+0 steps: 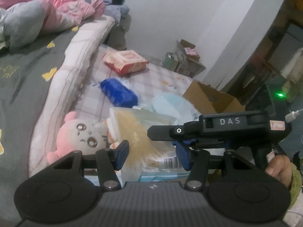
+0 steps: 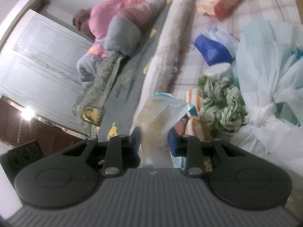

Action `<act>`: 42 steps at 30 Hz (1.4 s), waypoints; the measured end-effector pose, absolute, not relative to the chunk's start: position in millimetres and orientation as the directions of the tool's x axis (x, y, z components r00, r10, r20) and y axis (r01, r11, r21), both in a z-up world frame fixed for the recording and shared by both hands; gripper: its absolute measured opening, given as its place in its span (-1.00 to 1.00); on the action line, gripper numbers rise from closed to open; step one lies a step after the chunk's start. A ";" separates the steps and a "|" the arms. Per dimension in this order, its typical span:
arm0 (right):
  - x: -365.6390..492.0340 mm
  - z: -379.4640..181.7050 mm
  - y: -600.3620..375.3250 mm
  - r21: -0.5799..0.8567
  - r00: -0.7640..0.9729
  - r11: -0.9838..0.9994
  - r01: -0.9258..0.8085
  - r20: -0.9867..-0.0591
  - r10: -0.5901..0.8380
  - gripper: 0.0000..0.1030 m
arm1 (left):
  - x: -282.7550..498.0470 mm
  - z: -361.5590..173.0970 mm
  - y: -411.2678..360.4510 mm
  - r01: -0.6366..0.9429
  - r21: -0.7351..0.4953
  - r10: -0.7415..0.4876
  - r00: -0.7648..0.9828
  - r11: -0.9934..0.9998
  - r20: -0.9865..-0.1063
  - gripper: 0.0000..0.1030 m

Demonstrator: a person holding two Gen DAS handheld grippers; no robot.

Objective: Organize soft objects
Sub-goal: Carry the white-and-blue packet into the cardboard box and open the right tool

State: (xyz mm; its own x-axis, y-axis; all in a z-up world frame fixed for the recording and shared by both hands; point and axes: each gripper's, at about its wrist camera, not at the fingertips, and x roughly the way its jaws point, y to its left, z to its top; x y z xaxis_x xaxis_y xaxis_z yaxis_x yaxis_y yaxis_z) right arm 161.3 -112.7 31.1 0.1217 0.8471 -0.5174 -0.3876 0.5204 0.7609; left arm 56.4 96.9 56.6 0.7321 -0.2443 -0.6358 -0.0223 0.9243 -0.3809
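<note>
Upright, clear packet point(image 2: 159, 124) pinched in right gripper point(image 2: 154, 141), long axis vertical.

Place: we found ourselves in a home bedroom.
Evidence: we saw a bed point(image 1: 28, 87), pink quilt point(image 1: 62, 5), wardrobe point(image 2: 43, 56), plush toy point(image 1: 79, 134).

Checked mattress point(image 1: 161, 75) w/ red pack point(image 1: 126, 61), blue bundle point(image 1: 119, 92), pink plush point(image 1: 79, 134).

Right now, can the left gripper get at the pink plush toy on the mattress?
Probably yes. The left gripper is open, and the pink plush toy lies just left of it, uncovered. The plastic bag, held by the right gripper, sits between its fingers, so it must swing left.
</note>
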 end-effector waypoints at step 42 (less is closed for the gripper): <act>368.5 10.2 -399.0 0.182 0.513 0.954 -0.240 -0.810 0.284 -0.41 | 257.2 45.0 -96.8 0.325 -0.366 -0.489 0.611 0.872 -0.622 0.12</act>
State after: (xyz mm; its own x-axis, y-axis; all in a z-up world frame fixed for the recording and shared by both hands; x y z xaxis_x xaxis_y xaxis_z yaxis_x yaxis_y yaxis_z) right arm 368.5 -399.0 10.2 0.5132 0.2838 -0.8100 -0.2403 0.9535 0.1819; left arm 257.2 -96.8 45.0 0.6111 -0.4893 -0.6222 0.3251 0.8719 -0.3662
